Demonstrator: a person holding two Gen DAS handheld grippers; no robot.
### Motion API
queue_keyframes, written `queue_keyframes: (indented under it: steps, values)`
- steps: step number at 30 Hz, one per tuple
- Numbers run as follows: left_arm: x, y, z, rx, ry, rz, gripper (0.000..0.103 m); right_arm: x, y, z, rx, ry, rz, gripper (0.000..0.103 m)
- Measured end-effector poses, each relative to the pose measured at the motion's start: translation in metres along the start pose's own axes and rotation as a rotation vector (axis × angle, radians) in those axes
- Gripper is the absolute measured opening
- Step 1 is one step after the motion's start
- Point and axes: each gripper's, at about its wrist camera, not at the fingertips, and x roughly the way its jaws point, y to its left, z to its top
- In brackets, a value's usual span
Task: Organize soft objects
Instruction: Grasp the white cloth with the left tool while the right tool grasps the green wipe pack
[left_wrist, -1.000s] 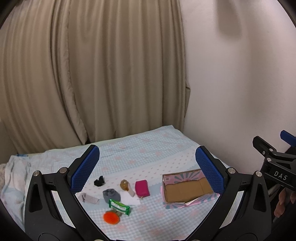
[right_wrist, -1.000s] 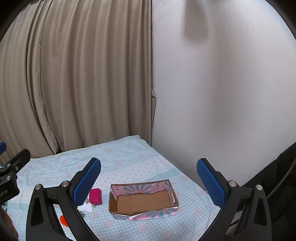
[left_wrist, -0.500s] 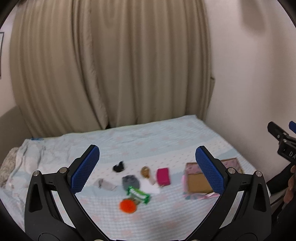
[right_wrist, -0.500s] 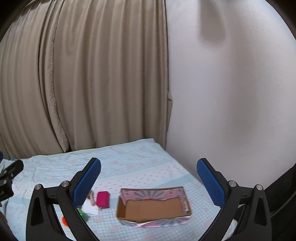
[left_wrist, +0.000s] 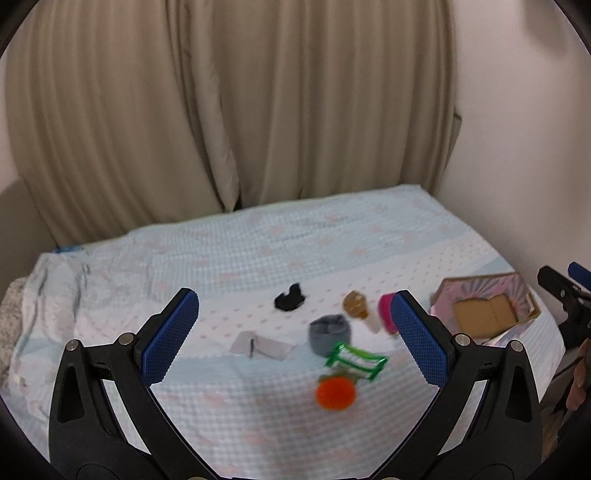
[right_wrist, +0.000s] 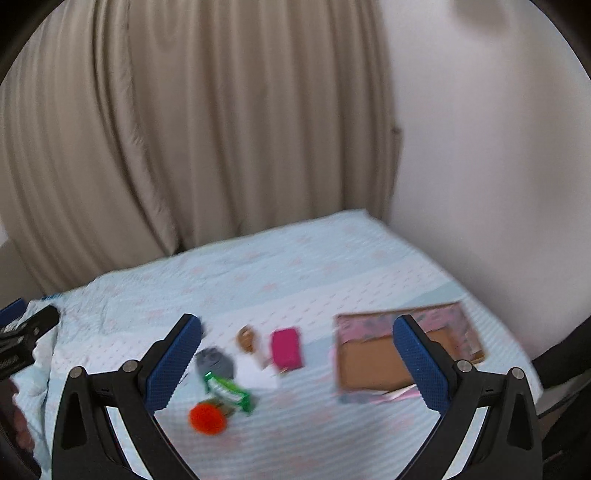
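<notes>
While blur hides any lettering | left hand-held gripper (left_wrist: 293, 336) spread, empty | right hand-held gripper (right_wrist: 297, 360) spread, empty

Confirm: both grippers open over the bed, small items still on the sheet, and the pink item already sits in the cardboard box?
Not quite. The pink item lies on the sheet, left of the cardboard box and apart from it; the box's visible floor is bare. The right wrist view shows it. Left gripper and right gripper are open, holding nothing.
</notes>
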Motion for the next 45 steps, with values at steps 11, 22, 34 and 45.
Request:
queue_keyframes:
  steps: [11,22,34,45]
  values:
    - [0.168,0.077,-0.067,-0.061,0.204,-0.048,0.103,0.142,0.069,-0.071,-0.047,0.235,0.12,0.103]
    - [0.31,0.086,-0.139,-0.111,0.368,-0.069,0.101,0.277,0.091,-0.145,-0.165,0.441,0.229,0.103]
    - [0.366,0.086,-0.174,-0.141,0.457,-0.066,0.078,0.33,0.11,-0.175,-0.142,0.572,0.384,0.069]
    - [0.359,0.102,-0.176,-0.124,0.466,-0.056,0.021,0.32,0.125,-0.18,-0.193,0.591,0.433,0.045]
